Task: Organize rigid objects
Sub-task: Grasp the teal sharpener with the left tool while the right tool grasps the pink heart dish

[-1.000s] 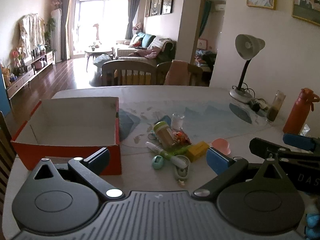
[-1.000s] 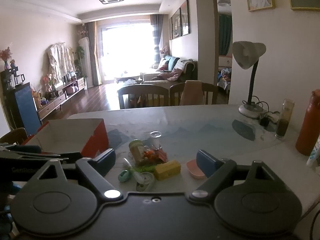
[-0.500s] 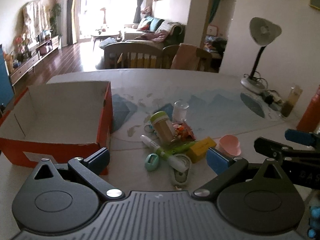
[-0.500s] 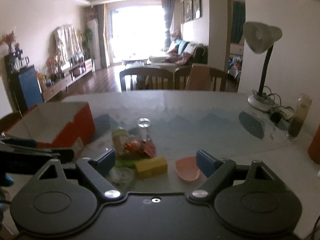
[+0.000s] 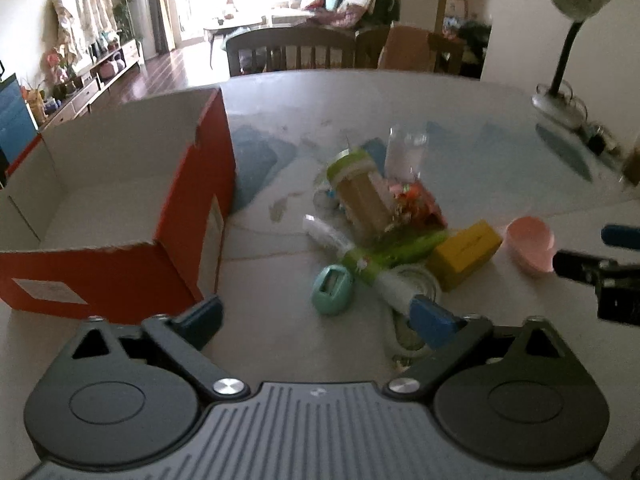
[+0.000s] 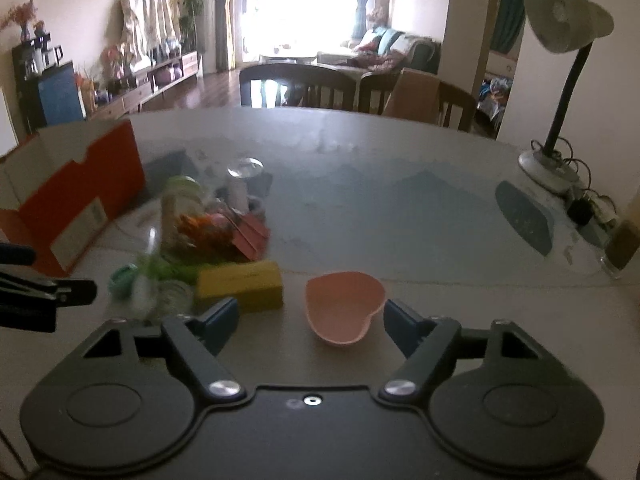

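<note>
Both grippers are over the table (image 6: 400, 208), jaws spread wide, nothing held in either.

Left gripper (image 5: 316, 318): its fingers bracket the near end of the clutter pile. The teal egg-shaped gadget (image 5: 333, 289) lies on the tabletop just ahead, between the two blue pads and touching neither. The right pad (image 5: 432, 320) sits over a clear round item that is too blurred to name.

Right gripper (image 6: 310, 322): the pink heart-shaped dish (image 6: 344, 306) lies between its open fingers, close to the right-hand pad; whether they touch I cannot tell. The yellow block (image 6: 240, 286) lies just beside the dish, ahead of the left-hand pad.

Pile, seen from the left wrist: a jar with a green lid (image 5: 358, 190) is tipped on its side, leaning over a red packet (image 5: 420, 204). A small clear bottle (image 5: 406, 152) stands upright behind them. A green-and-white tube (image 5: 360, 254) lies crosswise in front, running between the gadget and the yellow block.

The orange cardboard box (image 5: 192, 208) stands open to the left of the pile, near it but apart; the part of its white interior that shows holds nothing.

Far right edge of the table: a desk lamp (image 6: 560, 80) with cables at its base, and a glass of dark liquid (image 6: 622, 246) nearer the edge.
</note>
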`<state>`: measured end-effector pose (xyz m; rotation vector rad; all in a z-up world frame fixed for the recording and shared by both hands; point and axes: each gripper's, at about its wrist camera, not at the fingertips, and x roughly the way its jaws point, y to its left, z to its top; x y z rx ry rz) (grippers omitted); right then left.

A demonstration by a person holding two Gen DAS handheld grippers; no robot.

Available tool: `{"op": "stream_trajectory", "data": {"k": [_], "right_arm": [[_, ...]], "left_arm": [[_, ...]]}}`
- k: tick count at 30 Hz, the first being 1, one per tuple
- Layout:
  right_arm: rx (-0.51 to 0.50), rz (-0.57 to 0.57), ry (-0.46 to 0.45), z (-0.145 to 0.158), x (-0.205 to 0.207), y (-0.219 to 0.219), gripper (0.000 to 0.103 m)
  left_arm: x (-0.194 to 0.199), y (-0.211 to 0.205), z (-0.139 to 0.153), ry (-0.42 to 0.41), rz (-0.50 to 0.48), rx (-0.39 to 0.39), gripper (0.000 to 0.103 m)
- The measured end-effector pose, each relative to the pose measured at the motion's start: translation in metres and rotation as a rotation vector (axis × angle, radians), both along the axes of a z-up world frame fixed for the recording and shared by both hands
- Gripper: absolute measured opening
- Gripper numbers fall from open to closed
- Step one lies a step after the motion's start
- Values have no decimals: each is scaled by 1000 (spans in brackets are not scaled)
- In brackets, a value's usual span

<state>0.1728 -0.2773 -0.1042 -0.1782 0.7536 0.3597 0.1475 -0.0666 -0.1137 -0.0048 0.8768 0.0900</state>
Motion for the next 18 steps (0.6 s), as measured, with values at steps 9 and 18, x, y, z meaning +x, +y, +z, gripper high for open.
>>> {"op": "stream_trajectory", "data": {"k": [9,18], "right_arm": [[-15,17,46,-15,25,-10,76],[-41,37,82,-32,46,-10,73]], "left_arm": [[16,-6,-21,71,2,36,76],[37,-5,-34,94,9,55,64]]}}
